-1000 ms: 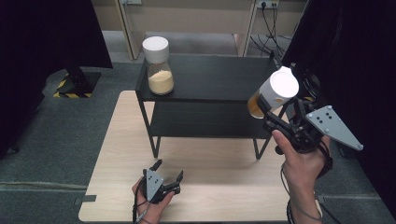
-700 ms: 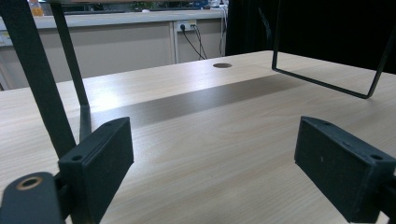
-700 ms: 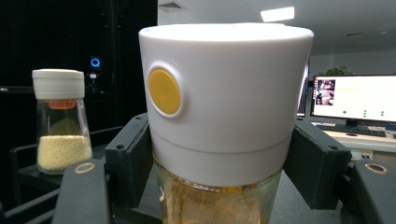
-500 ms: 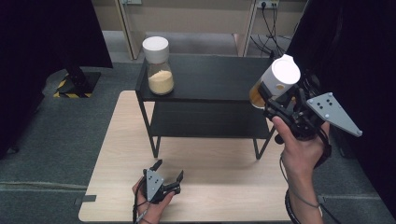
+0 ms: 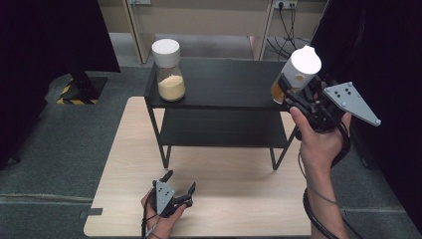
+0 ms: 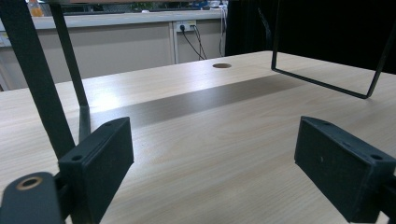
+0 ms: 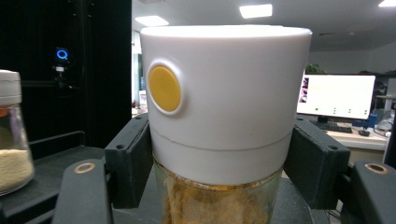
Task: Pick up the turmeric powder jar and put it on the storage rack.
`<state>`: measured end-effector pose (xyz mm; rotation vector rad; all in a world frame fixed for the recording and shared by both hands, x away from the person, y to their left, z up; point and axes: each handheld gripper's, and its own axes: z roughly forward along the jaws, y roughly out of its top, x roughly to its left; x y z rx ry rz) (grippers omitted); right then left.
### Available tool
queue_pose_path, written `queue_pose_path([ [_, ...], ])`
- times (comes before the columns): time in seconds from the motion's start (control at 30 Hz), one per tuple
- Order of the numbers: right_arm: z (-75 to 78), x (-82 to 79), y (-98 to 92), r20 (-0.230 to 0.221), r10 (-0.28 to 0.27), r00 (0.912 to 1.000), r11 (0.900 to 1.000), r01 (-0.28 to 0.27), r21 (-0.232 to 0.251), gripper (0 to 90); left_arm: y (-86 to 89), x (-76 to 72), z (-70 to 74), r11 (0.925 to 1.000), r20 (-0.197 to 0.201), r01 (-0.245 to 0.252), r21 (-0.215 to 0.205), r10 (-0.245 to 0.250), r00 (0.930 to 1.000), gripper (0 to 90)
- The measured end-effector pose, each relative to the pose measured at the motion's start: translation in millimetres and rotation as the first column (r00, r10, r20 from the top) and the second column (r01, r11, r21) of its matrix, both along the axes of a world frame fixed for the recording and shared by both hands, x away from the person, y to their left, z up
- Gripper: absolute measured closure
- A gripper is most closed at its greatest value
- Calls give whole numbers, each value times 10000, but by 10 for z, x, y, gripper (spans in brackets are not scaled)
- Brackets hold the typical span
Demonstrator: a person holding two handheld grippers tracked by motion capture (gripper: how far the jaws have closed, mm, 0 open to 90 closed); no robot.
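Note:
My right gripper [image 5: 293, 97] is shut on a glass jar with a white lid [image 5: 297, 73] and orange-brown contents, held tilted above the right end of the black shelf's top [image 5: 229, 82]. In the right gripper view the jar's white lid [image 7: 224, 98] with a yellow round button sits clamped between both jaws. A second jar with a white lid [image 5: 167, 69], holding pale yellow grains, stands upright on the shelf's left end. My left gripper [image 5: 179, 181] rests low on the wooden table [image 5: 234, 199] near its front edge, open with nothing between its pads [image 6: 100, 163].
The black two-tier shelf has thin metal legs [image 5: 162, 142] standing on the table; one leg [image 6: 39, 79] rises just left of the left gripper. A lower tier [image 5: 219, 127] lies under the top. Grey floor surrounds the table. A cable [image 5: 318, 214] trails from the right gripper.
The right gripper has carried the jar up and slightly right, towards the shelf's top right end. The left gripper has stayed put.

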<state>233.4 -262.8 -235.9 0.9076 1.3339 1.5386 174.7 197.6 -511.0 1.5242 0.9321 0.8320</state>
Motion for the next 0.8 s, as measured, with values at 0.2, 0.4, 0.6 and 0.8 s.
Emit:
queue_pose_path([
  [0.2,30,99,42,-211,-230,9995,9996,226,-184,309,-3,-1,3,10000,2,-1,38,1,10000,113],
  [0.4,39,161,62,-365,-374,9986,9990,364,-253,309,-1,-1,1,10000,4,8,21,-8,10000,112],
  [0.6,47,185,68,-474,-420,9980,9985,403,-369,309,-7,-1,-1,10000,16,-2,20,2,10000,112],
  [0.8,78,200,75,-538,-462,9975,9979,436,-484,309,-10,-2,-2,10000,25,-1,22,1,10000,112],
])
